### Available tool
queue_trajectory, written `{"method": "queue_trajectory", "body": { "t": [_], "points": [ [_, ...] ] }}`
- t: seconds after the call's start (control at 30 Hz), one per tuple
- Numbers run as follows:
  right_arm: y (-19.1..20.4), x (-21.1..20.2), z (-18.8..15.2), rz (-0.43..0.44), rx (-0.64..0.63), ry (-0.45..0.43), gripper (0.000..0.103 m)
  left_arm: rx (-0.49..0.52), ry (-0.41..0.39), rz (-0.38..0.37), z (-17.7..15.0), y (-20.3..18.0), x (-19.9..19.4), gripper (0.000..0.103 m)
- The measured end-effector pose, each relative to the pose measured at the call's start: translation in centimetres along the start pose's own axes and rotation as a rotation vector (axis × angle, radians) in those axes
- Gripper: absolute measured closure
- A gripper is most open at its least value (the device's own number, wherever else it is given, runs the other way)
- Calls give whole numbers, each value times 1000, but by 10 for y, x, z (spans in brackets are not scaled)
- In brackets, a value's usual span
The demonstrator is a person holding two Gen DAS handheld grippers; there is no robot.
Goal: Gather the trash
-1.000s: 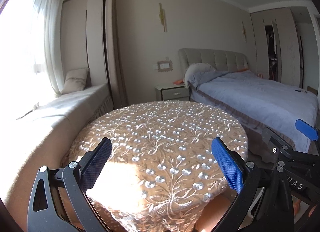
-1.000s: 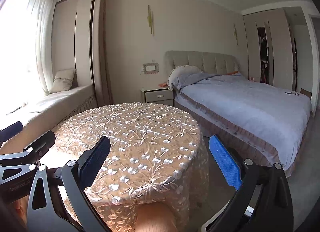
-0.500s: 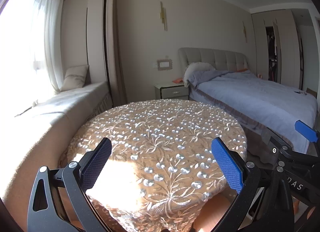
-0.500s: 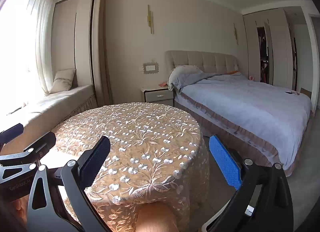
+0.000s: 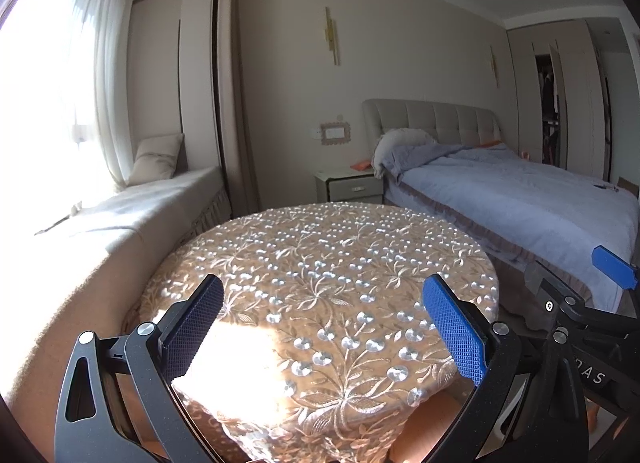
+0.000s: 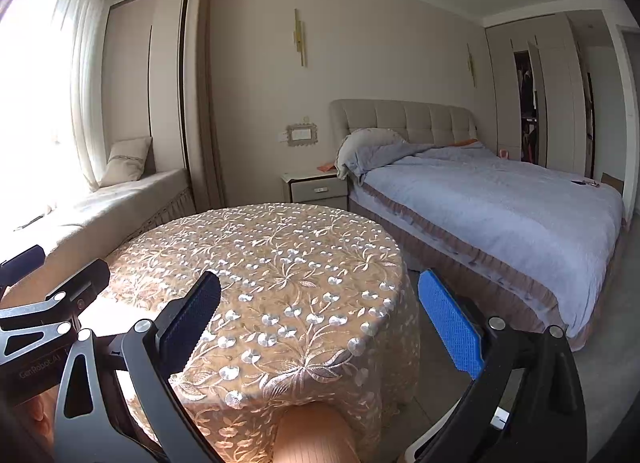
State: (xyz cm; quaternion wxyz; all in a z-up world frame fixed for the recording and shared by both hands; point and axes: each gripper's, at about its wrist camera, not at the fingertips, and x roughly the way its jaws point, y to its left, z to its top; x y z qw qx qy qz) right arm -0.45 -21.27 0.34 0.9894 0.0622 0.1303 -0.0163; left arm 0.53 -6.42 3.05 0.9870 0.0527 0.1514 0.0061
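Both the left gripper and right gripper hold their fingers wide apart, empty, the round desk ahead between them. No trash shows. Only the right view shows floor beside the bed.

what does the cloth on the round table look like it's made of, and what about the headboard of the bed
The tan embroidered tablecloth on the round table looks like woven fabric, stitched with pale floral thread and shiny silvery discs that catch the light, possibly sequins. It drapes softly over the edge. The beige tufted headboard looks padded and upholstered, with square stitched panels and a matte finish; fabric or faux leather, I cannot tell which.
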Motion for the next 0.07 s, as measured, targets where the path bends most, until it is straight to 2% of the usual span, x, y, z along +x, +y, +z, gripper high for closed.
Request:
{"method": "queue_trajectory", "body": {
  "t": [0.07],
  "points": [
    [0, 1, 1, 0, 1, 2, 4, 6, -1, 0, 2, -1, 0, 5]
  ]
}}
